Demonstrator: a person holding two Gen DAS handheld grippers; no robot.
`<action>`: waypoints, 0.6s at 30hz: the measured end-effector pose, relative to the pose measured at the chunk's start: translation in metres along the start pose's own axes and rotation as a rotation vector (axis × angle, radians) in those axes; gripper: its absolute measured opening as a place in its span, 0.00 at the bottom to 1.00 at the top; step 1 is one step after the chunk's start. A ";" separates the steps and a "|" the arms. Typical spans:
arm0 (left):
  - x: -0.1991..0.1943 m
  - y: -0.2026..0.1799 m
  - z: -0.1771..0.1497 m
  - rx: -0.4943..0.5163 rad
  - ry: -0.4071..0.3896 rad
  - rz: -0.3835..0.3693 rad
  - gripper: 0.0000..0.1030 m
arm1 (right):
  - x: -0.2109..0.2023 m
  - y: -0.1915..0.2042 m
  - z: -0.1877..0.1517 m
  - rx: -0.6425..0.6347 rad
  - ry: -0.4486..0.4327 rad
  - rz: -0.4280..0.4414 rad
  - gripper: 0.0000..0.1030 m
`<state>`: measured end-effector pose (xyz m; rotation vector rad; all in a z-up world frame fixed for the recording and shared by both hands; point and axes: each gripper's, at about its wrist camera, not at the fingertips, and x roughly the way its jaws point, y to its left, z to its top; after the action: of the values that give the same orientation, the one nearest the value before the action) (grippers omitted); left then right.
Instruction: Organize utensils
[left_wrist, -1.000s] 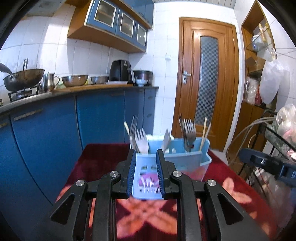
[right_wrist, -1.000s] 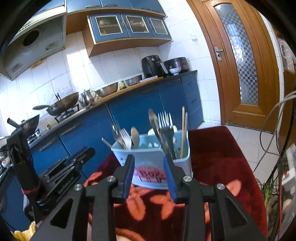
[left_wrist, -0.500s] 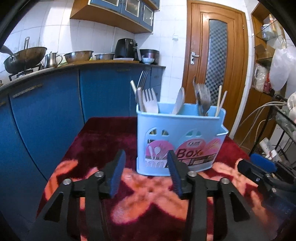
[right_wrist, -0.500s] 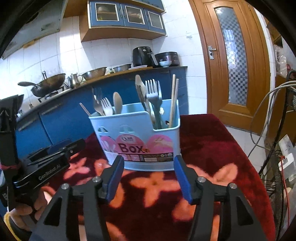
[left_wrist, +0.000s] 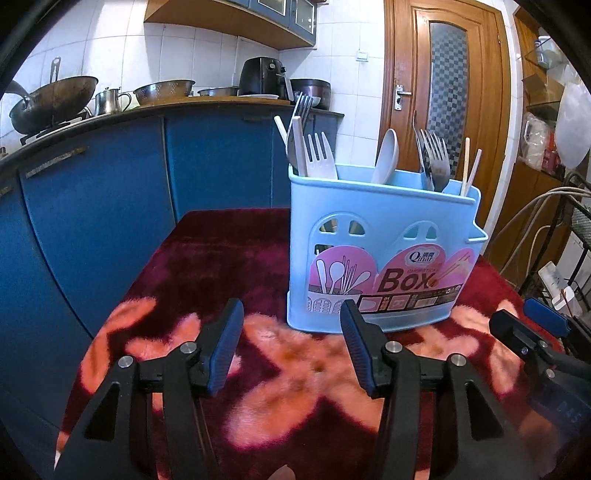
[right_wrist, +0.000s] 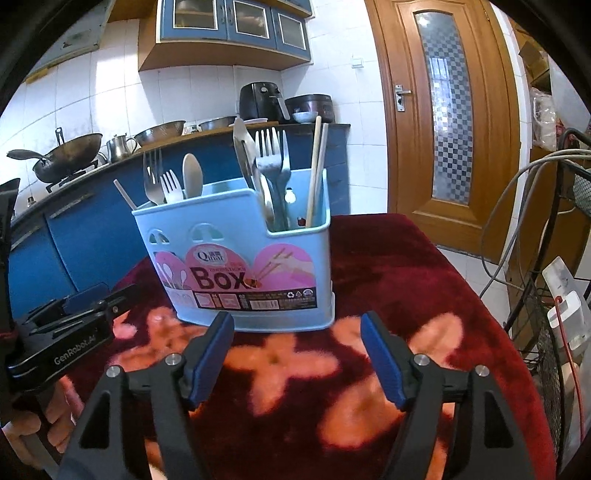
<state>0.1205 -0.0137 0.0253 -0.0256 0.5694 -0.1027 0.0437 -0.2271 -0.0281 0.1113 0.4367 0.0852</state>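
Our left gripper (left_wrist: 291, 332): spread wide, empty. Our right gripper (right_wrist: 297, 339): likewise. Blue utensil box (left_wrist: 380, 254), upright on the red floral cloth (right_wrist: 388, 258), at twelve o'clock; forks (right_wrist: 271, 162), spoon (left_wrist: 386, 155), chopsticks (right_wrist: 317, 166) inside.

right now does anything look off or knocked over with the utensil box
Nothing stands out. The blue utensil box stands upright on the red floral cloth, with forks, spoons and chopsticks upright inside. Both the left gripper and right gripper are open and empty.

"Box" + "Qihar"-ish logo on blue caddy (right_wrist: 236, 254) sticker; "GenRobot.AI" on left tongs (right_wrist: 74, 350).
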 end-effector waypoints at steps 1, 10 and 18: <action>0.000 0.001 0.000 0.000 0.000 -0.001 0.54 | 0.000 0.000 0.000 0.000 0.000 -0.002 0.72; 0.001 0.002 -0.001 0.012 0.000 0.002 0.54 | 0.001 0.000 -0.001 0.001 0.003 -0.003 0.72; 0.000 0.000 0.000 0.017 -0.005 0.002 0.54 | 0.001 0.000 -0.001 0.001 0.003 -0.003 0.72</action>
<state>0.1201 -0.0136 0.0250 -0.0086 0.5633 -0.1061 0.0439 -0.2269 -0.0291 0.1111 0.4402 0.0822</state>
